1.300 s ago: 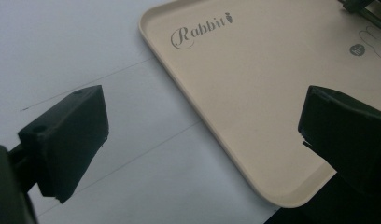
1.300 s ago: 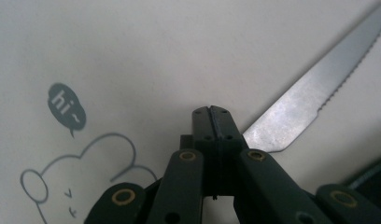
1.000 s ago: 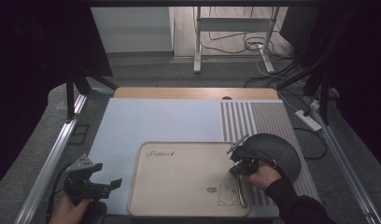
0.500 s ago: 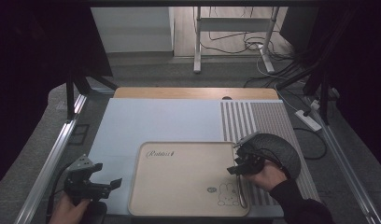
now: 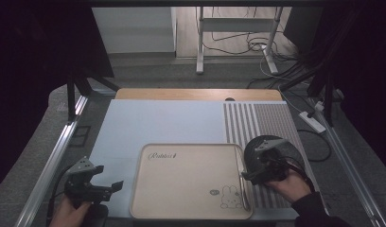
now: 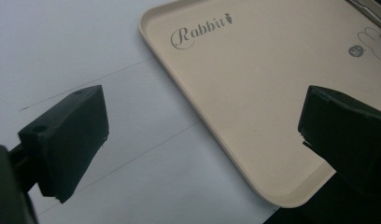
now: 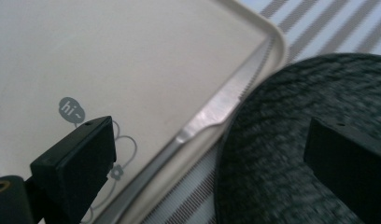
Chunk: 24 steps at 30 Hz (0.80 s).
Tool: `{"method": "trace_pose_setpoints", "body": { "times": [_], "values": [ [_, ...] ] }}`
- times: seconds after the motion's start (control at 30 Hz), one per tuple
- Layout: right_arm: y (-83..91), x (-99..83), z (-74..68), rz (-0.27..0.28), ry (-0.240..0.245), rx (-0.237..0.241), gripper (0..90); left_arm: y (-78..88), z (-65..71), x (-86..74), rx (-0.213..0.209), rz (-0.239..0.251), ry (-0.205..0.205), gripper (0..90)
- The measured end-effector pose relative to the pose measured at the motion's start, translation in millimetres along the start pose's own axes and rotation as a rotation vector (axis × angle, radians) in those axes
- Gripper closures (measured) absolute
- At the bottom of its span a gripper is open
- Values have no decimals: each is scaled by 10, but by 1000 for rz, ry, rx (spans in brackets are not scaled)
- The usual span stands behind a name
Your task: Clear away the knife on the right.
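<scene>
Knife along tray edge, just beyond right claw, jaws newly spread, empty.

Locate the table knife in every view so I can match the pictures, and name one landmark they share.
High view: table knife lies along the tray's right rim, left of the dark round plate.
Left gripper view: a sliver in the top right corner.
Right gripper view: knife runs diagonally through the centre, inside the tray rim.
Shared landmark: the tray's rabbit drawing.
</scene>
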State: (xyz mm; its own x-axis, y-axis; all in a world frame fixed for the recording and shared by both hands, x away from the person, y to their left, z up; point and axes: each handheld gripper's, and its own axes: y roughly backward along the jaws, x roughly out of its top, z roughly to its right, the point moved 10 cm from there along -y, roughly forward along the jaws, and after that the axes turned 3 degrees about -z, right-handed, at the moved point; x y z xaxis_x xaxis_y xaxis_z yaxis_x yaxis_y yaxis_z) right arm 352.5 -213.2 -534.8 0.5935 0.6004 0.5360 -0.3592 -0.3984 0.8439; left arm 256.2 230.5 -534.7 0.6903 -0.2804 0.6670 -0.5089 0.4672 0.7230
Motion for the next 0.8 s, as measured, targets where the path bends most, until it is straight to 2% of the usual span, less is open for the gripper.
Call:
{"method": "trace_pose_setpoints", "body": {
  "times": [0.1, 0.2, 0.3, 0.53, 0.6, 0.8],
  "values": [
    [72, -70, 44, 17, -13, -27, 0, -1, 0, 1, 1, -1, 0, 29],
    [157, -169, 91, 39, -24, -88, 0, -3, 1, 3, 1, 0, 2, 29],
    [200, -221, 105, 49, -28, -104, 0, -1, -1, 2, 0, -1, 2, 28],
    [364, -400, 156, 80, -79, -130, 0, -1, -2, 2, 0, -1, 3, 29],
    [439, -462, 175, 101, -109, -142, 0, -2, -1, 4, 1, 1, 4, 29],
    [521, -535, 171, 127, -137, -154, 0, -1, -2, 5, 2, 1, 5, 28]
  ]
}}
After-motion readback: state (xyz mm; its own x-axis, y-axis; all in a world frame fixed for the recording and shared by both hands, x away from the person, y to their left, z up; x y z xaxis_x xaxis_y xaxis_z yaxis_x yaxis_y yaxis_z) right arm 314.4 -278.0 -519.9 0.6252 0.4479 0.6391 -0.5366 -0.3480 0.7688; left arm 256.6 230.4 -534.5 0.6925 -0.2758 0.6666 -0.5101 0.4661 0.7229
